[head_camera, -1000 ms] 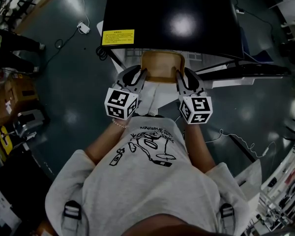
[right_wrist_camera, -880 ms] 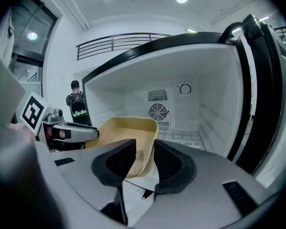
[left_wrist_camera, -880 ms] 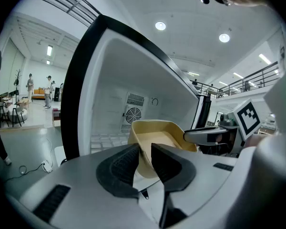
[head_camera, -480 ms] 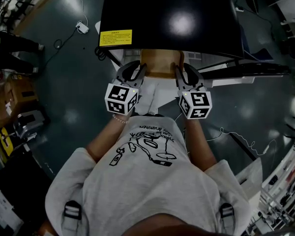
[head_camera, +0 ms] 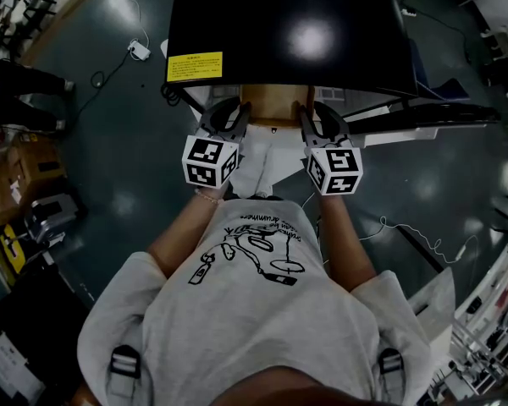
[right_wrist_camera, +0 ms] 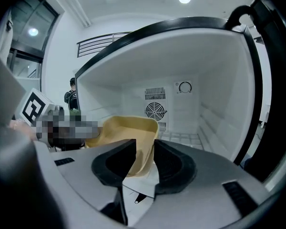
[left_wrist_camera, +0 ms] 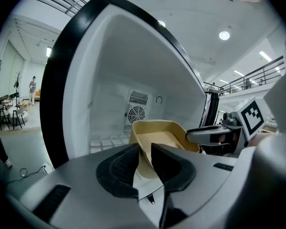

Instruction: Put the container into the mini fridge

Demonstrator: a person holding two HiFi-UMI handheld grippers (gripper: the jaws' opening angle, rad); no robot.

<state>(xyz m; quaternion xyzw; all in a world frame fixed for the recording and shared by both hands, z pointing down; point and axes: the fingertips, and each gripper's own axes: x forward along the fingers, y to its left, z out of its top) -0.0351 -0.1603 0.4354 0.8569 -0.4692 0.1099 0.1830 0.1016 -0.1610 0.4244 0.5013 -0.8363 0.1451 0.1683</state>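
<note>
A tan, open-topped container (head_camera: pixel 275 108) hangs between my two grippers at the mouth of the black-topped mini fridge (head_camera: pixel 296 32), its far end hidden under the fridge top. My left gripper (head_camera: pixel 234 123) is shut on the container's left rim wall, the right gripper (head_camera: pixel 311 125) on its right rim wall. In the left gripper view the jaws (left_wrist_camera: pixel 144 149) pinch the thin tan wall of the container (left_wrist_camera: pixel 157 133), with the white fridge interior (left_wrist_camera: pixel 109 104) behind. The right gripper view shows the same grip (right_wrist_camera: pixel 145 149) on the container (right_wrist_camera: pixel 128 130), facing the back wall fan (right_wrist_camera: pixel 155 111).
A dark open door (head_camera: pixel 432 118) juts out to the right of the fridge. Cables and a power strip (head_camera: pixel 140 49) lie on the floor at left. Cardboard boxes (head_camera: pixel 25 172) and a standing person (head_camera: pixel 8 83) are at the far left. A white cable (head_camera: pixel 406 235) trails at right.
Both grippers and the container have moved forward toward the fridge; more of the container now lies under the fridge top. The grips are unchanged.
</note>
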